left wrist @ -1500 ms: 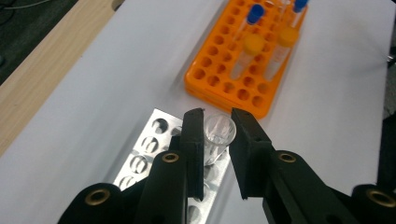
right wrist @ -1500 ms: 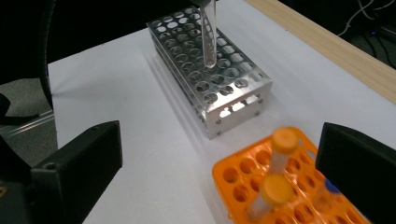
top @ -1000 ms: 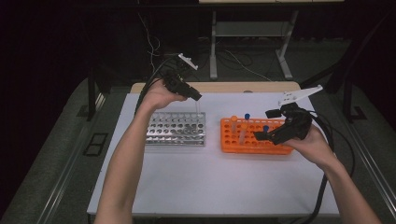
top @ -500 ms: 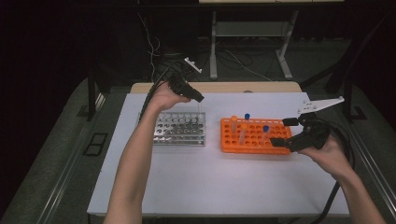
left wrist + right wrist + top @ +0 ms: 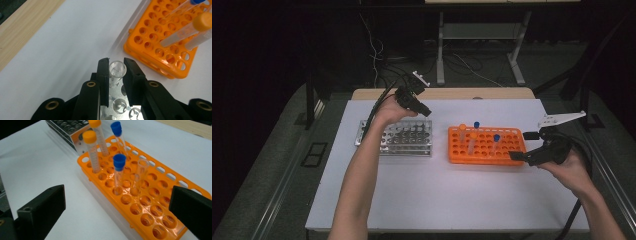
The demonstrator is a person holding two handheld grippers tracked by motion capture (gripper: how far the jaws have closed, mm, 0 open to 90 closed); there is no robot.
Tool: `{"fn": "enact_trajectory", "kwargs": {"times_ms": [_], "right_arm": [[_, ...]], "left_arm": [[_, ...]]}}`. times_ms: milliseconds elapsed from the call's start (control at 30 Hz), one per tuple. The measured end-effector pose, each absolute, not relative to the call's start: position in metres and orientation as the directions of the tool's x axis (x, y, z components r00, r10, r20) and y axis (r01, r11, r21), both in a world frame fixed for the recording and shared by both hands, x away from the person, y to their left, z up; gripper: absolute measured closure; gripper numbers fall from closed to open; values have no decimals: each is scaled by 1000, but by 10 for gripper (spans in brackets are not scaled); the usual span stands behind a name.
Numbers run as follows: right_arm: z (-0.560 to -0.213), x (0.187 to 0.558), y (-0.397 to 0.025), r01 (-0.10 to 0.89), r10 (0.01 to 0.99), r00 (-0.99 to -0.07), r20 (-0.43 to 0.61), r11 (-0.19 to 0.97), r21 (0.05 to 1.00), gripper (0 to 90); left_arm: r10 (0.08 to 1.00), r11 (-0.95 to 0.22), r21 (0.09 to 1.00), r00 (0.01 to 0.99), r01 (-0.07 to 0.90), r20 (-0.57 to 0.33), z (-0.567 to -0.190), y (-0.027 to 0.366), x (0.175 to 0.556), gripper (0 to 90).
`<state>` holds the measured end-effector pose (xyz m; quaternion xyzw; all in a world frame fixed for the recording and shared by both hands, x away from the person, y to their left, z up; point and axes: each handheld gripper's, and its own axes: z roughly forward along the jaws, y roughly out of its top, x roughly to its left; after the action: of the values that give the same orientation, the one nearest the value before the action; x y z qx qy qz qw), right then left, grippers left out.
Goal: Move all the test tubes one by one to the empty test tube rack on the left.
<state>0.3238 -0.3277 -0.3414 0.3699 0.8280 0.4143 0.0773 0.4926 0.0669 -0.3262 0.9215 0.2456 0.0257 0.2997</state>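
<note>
My left gripper (image 5: pixel 421 108) hangs above the far edge of the metal rack (image 5: pixel 394 138). In the left gripper view its jaws (image 5: pixel 116 62) are shut on a clear uncapped tube (image 5: pixel 117 71), upright over the rack's holes (image 5: pixel 119 104). The orange rack (image 5: pixel 486 146) holds two orange-capped tubes (image 5: pixel 91 150), two blue-capped tubes (image 5: pixel 118 170) and one clear uncapped tube (image 5: pixel 140 176). My right gripper (image 5: pixel 519 146) stands open just off the orange rack's right end. Its wide-apart jaws (image 5: pixel 117 195) face the rack (image 5: pixel 140 202) with nothing between them.
Both racks sit side by side on a white tabletop (image 5: pixel 452 195), the metal one (image 5: pixel 66 130) on the left. A wooden strip (image 5: pixel 447 93) runs along the far edge. Cables (image 5: pixel 377 107) trail from the left gripper, and dark floor surrounds the table.
My right gripper has drawn back to the right, away from the orange rack's tubes to just past its end. The left gripper has stayed almost still above the metal rack.
</note>
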Motion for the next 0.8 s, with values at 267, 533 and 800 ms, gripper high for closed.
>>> {"fn": "enact_trajectory", "kwargs": {"times_ms": [267, 533, 800], "right_arm": [[-352, 335, -330, 565, 688, -704, 175, 394, 725, 3], [-360, 347, -327, 562, 685, -709, 167, 407, 719, 4], [-368, 359, -327, 559, 688, -711, 147, 425, 712, 173]], "left_arm": [[469, -700, 557, 875, 448, -115, -336, 68, 492, 722], [475, -678, 579, 871, 453, -125, -327, 70, 487, 585], [495, -640, 621, 861, 453, -119, -309, 79, 476, 428]]}}
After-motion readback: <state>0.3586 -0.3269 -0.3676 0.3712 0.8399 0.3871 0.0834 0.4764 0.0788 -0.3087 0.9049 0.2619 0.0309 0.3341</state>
